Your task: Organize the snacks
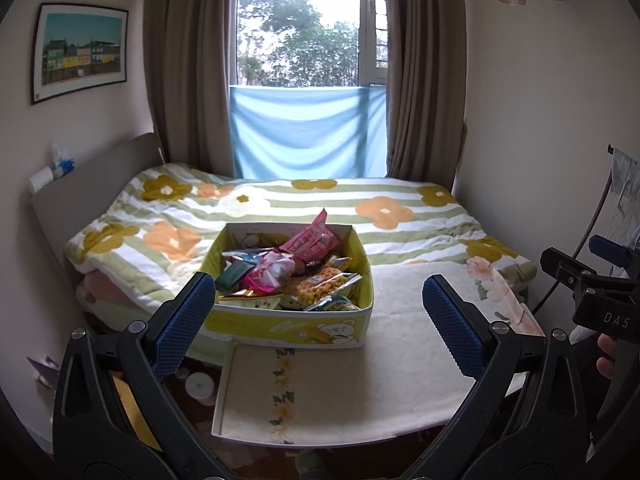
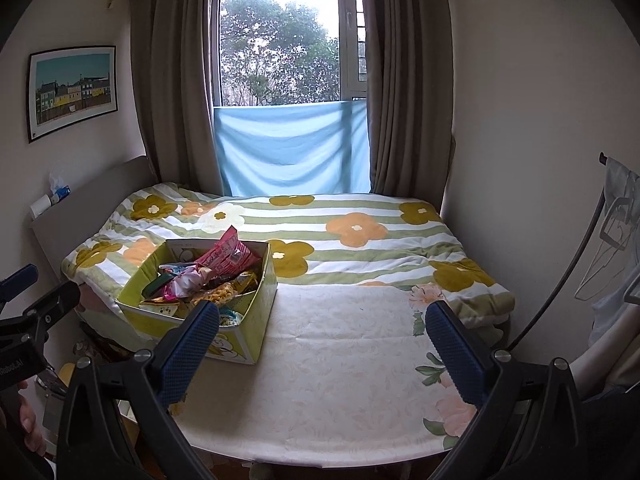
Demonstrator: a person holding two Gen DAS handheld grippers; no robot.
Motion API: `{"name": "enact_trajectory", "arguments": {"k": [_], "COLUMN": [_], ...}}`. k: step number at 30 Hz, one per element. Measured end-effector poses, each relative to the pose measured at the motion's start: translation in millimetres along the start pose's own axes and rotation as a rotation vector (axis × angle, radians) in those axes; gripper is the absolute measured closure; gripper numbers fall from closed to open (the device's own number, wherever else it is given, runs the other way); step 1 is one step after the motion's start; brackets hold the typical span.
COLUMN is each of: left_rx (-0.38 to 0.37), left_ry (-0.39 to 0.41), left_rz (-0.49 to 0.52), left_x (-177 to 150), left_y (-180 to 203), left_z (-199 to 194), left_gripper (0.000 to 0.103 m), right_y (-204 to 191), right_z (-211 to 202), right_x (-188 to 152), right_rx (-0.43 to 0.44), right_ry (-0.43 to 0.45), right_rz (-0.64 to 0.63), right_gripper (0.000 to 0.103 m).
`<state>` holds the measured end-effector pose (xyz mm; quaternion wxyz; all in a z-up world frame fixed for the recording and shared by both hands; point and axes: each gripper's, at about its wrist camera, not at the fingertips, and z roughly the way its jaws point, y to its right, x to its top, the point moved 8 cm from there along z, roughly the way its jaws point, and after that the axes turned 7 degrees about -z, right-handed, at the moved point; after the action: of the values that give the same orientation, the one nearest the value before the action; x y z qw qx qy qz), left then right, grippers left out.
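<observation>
A yellow-green cardboard box (image 1: 288, 330) with a bear print stands at the table's far left, heaped with several snack packets (image 1: 296, 276). A pink packet (image 1: 316, 240) sticks up above its rim. In front of the box lies a shallow cream tray (image 1: 280, 392) with a flower strip, and nothing is in it. My left gripper (image 1: 320, 320) is open, level with the box's near wall and holding nothing. In the right wrist view the same box (image 2: 264, 304) sits left of centre. My right gripper (image 2: 320, 344) is open over the bare tablecloth (image 2: 340, 380), to the right of the box.
A bed with a striped flower quilt (image 2: 360, 240) butts against the table's far edge. The wall (image 2: 520, 160) and hangers (image 2: 612, 248) close off the right side. A white roll (image 1: 200, 386) lies on the floor under the table's left. A hand (image 1: 606, 356) shows at the right edge.
</observation>
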<state>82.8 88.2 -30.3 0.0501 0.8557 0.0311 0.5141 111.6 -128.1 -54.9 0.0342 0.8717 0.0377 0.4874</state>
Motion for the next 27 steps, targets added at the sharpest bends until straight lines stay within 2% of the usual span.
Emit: {"name": "enact_trajectory", "arguments": {"k": [27], "left_rx": [0.02], "left_ry": [0.0], "left_rz": [0.009], "left_x": [6.0], "left_y": [0.0], "left_z": [4.5], "left_gripper": [0.0], "right_y": [2.5], "right_z": [3.8], "right_x": [8.3], "right_rx": [0.014], "right_ry": [0.004], "right_rz": [0.014], "right_gripper": [0.0]}}
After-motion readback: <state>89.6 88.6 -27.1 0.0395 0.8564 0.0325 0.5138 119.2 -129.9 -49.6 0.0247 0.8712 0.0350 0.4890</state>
